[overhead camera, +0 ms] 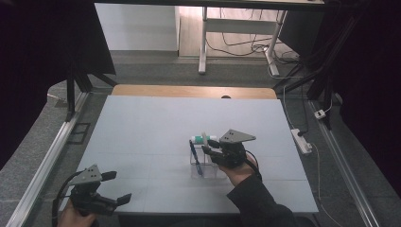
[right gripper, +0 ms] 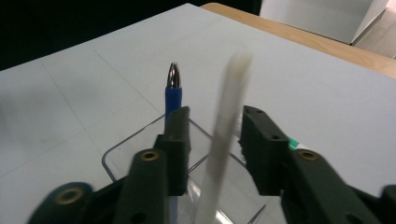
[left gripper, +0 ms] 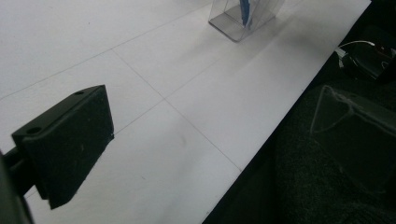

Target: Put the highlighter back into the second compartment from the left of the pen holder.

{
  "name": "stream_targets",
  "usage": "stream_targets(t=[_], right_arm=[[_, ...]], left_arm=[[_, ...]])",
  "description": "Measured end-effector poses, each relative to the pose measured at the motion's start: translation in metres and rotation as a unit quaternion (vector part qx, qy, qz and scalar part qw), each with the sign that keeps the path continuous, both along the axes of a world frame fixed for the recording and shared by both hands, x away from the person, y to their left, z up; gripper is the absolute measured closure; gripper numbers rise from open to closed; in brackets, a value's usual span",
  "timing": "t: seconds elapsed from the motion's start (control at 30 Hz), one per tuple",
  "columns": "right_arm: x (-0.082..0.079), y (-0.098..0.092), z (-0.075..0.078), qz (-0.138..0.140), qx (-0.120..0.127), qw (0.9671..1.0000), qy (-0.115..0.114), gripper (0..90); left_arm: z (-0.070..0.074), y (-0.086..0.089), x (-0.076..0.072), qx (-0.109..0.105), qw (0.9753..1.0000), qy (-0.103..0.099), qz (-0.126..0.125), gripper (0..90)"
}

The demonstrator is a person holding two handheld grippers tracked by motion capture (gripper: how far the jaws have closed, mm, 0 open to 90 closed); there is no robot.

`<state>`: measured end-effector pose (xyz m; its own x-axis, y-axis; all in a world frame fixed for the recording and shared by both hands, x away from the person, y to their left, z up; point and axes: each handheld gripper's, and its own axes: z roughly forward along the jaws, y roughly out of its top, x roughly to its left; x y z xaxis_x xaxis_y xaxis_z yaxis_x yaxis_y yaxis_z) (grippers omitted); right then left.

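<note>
A clear plastic pen holder (overhead camera: 204,166) (left gripper: 236,23) (right gripper: 122,151) stands right of the middle of the white table (overhead camera: 156,123). A blue pen (overhead camera: 194,158) (right gripper: 173,91) (left gripper: 244,10) stands in it, tip up. My right gripper (overhead camera: 211,147) (right gripper: 212,119) hovers just over the holder, open. A white pen (right gripper: 223,140) stands blurred and nearly upright between its jaws, with a gap on each side. A white marker with a green end (overhead camera: 199,138) (right gripper: 293,143) lies just behind the holder. My left gripper (overhead camera: 116,187) rests open at the table's front left corner; one jaw pad (left gripper: 67,140) shows.
The table's front edge (left gripper: 261,144) drops off to dark floor close by my left gripper. A wooden strip (overhead camera: 189,91) borders the far edge. A power strip (overhead camera: 301,140) and cables lie on the floor to the right, with desk legs (overhead camera: 203,42) beyond.
</note>
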<state>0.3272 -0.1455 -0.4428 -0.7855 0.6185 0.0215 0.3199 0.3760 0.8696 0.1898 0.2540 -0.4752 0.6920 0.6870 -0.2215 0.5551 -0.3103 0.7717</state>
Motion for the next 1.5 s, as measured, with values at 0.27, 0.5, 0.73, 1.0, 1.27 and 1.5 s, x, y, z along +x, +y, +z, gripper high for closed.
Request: stream_targets(t=[0.27,0.5,0.73,1.0,1.27,1.5], right_arm=[[-0.001,-0.011,0.012,-0.008,-0.010,0.9999,0.007,39.1],[-0.009,-0.029,0.022,-0.003,-0.013,0.9998,0.013,23.0],[-0.017,-0.049,0.025,-0.010,-0.019,0.9993,0.032,12.8],[-0.033,-0.075,0.020,-0.030,-0.024,0.9981,0.048,4.3],[-0.055,-0.101,0.012,-0.055,-0.023,0.9968,0.053,0.0],[-0.070,-0.121,0.004,-0.073,-0.032,0.9950,0.060,0.0]], left_arm=[[-0.001,0.001,0.001,-0.005,1.0000,0.005,0.003,0.0],[-0.001,0.002,0.002,-0.006,0.9999,0.007,0.009,0.0],[-0.001,0.001,0.002,-0.001,0.9998,0.010,0.016,0.0],[-0.001,0.000,0.004,0.006,0.9997,0.011,0.022,0.0],[-0.001,-0.001,0.006,0.013,0.9995,0.007,0.029,0.0],[0.002,-0.003,0.013,0.009,0.9995,0.002,0.030,0.0]])
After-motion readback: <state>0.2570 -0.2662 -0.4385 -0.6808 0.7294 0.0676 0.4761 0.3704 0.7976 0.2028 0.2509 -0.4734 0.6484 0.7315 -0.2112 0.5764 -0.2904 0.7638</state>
